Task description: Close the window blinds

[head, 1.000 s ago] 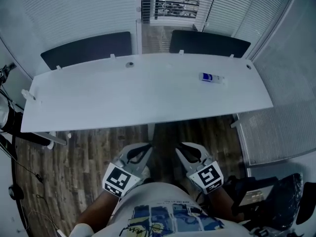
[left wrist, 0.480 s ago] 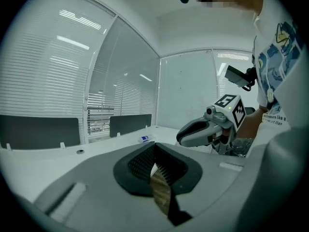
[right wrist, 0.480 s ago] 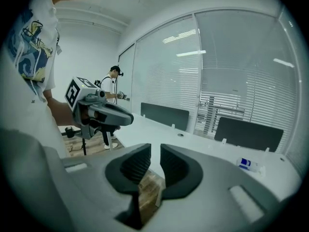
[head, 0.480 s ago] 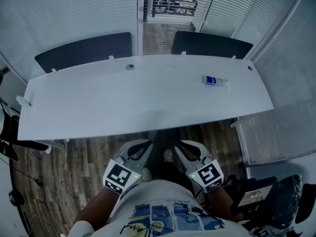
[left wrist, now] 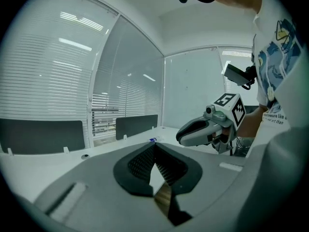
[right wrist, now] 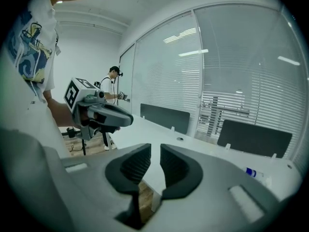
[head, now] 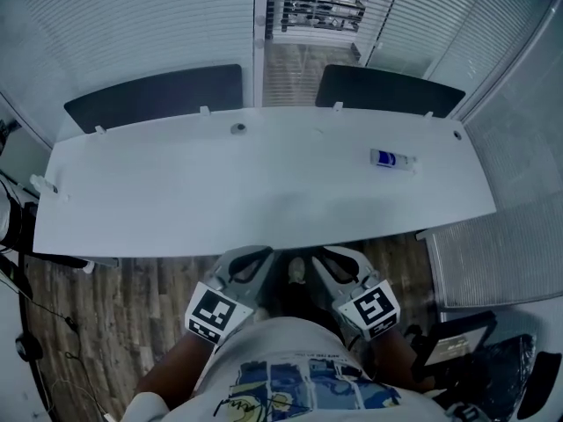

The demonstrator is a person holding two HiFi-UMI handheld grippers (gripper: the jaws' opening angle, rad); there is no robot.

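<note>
Head view: held left gripper (head: 251, 260) pinched together, right gripper (head: 332, 260) slightly parted, both empty, well short of blinds (head: 132, 25) across desk (head: 264, 183).

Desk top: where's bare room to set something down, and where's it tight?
Bare: the whole left half of the desk, plus the middle between the grommet and the blue-and-white item. Nothing is crowded; the only clutter is that item near the right end.

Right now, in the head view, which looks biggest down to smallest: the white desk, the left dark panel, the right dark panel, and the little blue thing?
1. White desk
2. Left dark panel and right dark panel: too alike to rank
3. Little blue thing
</note>
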